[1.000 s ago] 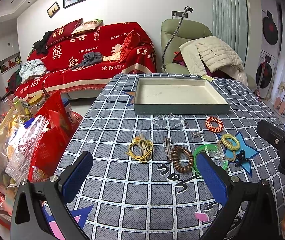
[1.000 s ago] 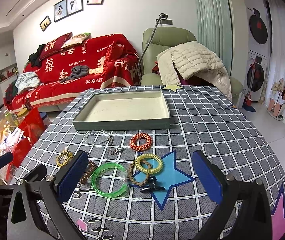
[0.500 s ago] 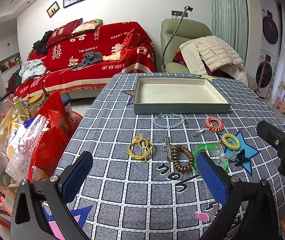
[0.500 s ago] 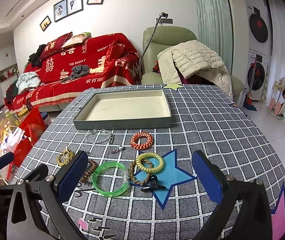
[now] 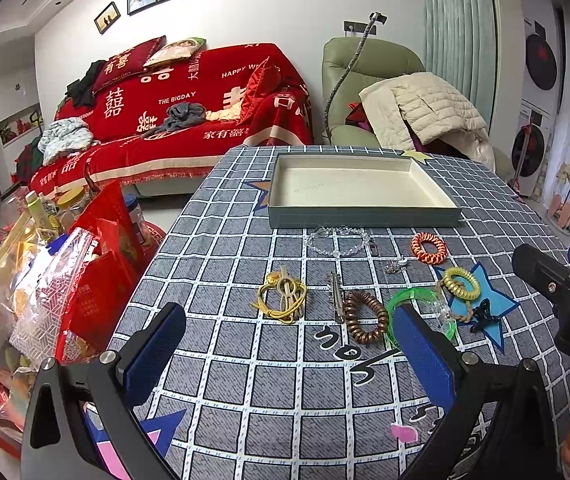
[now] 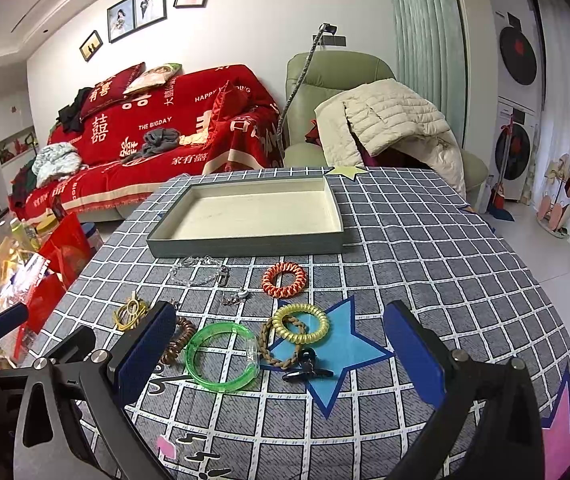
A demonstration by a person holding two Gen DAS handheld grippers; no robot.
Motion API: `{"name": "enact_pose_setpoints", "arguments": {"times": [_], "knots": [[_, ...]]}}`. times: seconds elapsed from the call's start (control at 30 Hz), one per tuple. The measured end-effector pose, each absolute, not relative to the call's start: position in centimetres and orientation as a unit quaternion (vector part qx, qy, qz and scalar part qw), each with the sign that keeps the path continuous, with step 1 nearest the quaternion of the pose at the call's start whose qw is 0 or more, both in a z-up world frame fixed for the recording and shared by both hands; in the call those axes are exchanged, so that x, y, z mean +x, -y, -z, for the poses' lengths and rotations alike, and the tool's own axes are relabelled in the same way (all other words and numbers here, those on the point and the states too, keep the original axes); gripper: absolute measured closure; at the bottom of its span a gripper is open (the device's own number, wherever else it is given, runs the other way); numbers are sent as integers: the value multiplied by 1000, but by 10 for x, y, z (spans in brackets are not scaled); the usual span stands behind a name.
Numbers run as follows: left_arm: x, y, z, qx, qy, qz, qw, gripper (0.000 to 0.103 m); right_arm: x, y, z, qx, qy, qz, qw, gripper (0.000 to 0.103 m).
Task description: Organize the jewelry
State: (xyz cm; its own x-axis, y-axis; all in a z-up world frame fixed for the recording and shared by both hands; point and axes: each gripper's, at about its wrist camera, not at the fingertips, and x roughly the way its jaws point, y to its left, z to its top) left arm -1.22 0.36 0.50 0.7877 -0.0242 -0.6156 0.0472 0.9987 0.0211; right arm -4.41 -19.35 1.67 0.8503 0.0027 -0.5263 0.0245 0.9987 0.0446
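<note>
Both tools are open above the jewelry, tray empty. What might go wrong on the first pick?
The yellow spiral hair tie overlaps the braided brown cord, so lifting one may drag the other. The clear green plastic bangle touches the brown spiral hair tie; the open right tool might nudge it.

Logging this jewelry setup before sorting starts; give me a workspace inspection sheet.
Surface: table under grey checked cloth.
Job's things: empty tray; on the cloth in front of it, clear bracelet, orange coil, yellow coil, green bangle, brown coil, gold ties, black clip.
Clutter: snack bags off the table's left edge.
Grippers: left hand-held gripper and right hand-held gripper open, holding nothing.
Cables: nothing seen.
Surroundings: red sofa, green armchair.
</note>
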Motion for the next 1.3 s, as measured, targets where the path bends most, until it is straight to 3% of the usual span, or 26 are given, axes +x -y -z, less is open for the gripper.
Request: {"name": "enact_pose_setpoints", "arguments": {"times": [1.3], "knots": [[-6, -7, 4, 15, -337, 18, 941, 0, -45, 196, -10, 40, -289, 6, 956, 0]]}}
